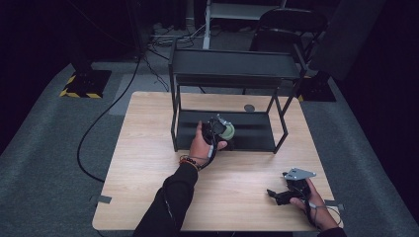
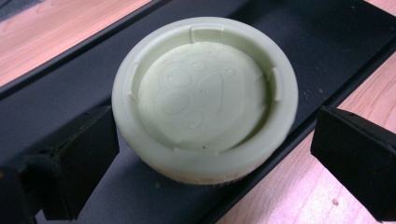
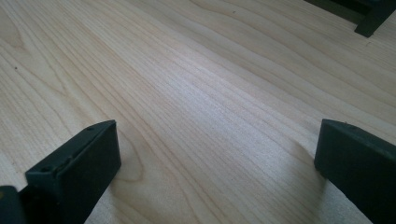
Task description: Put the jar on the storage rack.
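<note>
Jaws wide open on both grippers: left gripper (image 2: pixel 210 144) straddling one pale green lid (image 2: pixel 204 95) on the shelf (image 2: pixel 70 98), right gripper (image 3: pixel 215 158) over bare surface (image 3: pixel 210 84).

Black sleeve (image 1: pixel 168 207), beaded wristbands (image 1: pixel 188 161) (orange, dark), black hand-held gripper (image 1: pixel 288 192).

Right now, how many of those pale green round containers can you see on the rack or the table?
1. The pale green container sits on the black rack's lower shelf, between the open jaws of the left gripper. The upper shelf looks bare, though its far side is dark.
</note>
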The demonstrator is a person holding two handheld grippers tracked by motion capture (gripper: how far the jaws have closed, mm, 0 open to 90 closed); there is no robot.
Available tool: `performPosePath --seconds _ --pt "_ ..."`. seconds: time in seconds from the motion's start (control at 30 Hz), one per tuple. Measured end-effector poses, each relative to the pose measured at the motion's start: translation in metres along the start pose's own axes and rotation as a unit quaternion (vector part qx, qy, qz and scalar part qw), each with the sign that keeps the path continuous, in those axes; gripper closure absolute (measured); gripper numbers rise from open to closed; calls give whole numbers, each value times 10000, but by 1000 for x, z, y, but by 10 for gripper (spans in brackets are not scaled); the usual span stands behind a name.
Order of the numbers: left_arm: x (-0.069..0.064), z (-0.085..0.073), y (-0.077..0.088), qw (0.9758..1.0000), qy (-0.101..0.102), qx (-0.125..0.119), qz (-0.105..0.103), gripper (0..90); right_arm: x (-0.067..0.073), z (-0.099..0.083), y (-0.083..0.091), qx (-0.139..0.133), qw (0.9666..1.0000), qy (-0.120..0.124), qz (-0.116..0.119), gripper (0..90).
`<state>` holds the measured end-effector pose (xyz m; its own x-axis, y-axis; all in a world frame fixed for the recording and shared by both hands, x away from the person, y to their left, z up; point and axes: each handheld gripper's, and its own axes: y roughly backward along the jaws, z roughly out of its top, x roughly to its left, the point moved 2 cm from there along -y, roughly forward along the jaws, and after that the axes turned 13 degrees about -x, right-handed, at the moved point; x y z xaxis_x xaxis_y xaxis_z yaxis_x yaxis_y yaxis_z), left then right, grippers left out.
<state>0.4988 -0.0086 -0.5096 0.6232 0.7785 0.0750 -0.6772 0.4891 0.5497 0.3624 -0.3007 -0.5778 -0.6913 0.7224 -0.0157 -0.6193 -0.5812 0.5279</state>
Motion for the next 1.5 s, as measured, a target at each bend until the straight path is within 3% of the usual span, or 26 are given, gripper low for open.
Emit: performPosePath --seconds 0.23,0.33,0.7,1.1,1.5 --pt "-4 -2 10 9998 -166 -2 -67 16 0 0 0 0 10000 1 0 2" --pt "-9 -4 16 9992 -389 12 -106 17 0 0 0 0 10000 -1 0 2" --pt "-21 -13 33 9973 -700 17 -236 17 0 0 0 2 10000 -2 1 3" --pt "-38 -31 59 9919 -1245 29 -264 17 0 0 0 2 10000 -1 0 3" --pt "-45 -55 68 9905 -1326 179 -306 17 0 0 0 1 10000 0 -1 3"
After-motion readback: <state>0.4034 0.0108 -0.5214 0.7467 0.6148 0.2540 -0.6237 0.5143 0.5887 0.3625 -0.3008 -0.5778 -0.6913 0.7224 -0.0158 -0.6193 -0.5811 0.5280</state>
